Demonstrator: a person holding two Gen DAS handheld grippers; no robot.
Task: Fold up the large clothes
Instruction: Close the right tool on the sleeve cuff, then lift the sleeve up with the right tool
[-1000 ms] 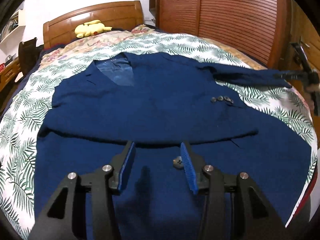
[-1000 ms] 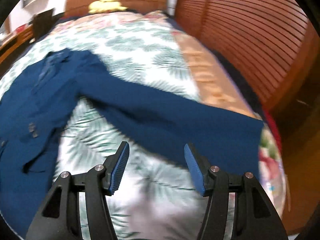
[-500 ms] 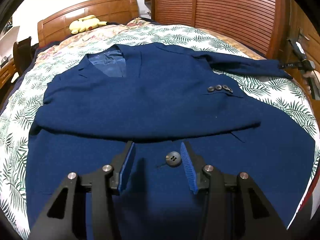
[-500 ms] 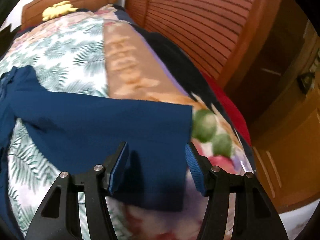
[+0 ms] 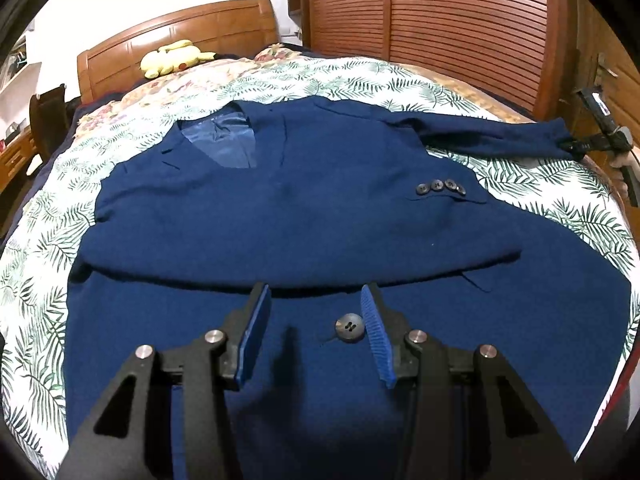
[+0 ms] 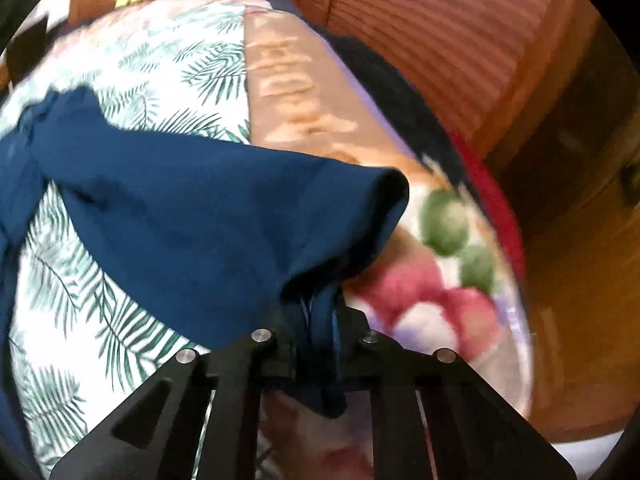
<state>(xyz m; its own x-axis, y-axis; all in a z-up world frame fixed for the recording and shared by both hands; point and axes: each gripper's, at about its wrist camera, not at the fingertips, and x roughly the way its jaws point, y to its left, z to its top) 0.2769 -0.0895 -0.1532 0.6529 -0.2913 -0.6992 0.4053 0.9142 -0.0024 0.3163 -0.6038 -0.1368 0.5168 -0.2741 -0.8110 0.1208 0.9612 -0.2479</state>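
Note:
A navy blue jacket (image 5: 320, 220) lies spread on the bed, its left sleeve folded across the front with several cuff buttons (image 5: 440, 187) showing. My left gripper (image 5: 316, 300) hovers open over the jacket's lower front, a large button (image 5: 350, 327) lying between its fingers, nothing pinched. The other sleeve (image 5: 492, 136) stretches out to the right edge of the bed. There my right gripper (image 5: 580, 146) is closing its jaws on the sleeve's end. In the right wrist view the bunched cuff (image 6: 380, 208) is pinched in the right gripper (image 6: 320, 304), and the picture is blurred.
A leaf-print bedspread (image 5: 360, 80) covers the bed, with a floral blanket (image 6: 440, 300) at its right edge. A yellow plush toy (image 5: 172, 56) rests by the wooden headboard (image 5: 200, 28). Slatted wooden wardrobe doors (image 5: 440, 20) stand close on the right. A dark chair (image 5: 48, 120) stands at the left.
My right gripper travelled along the outstretched sleeve to its end and closed on the cuff, which now bunches up. The left gripper stays open over the jacket front.

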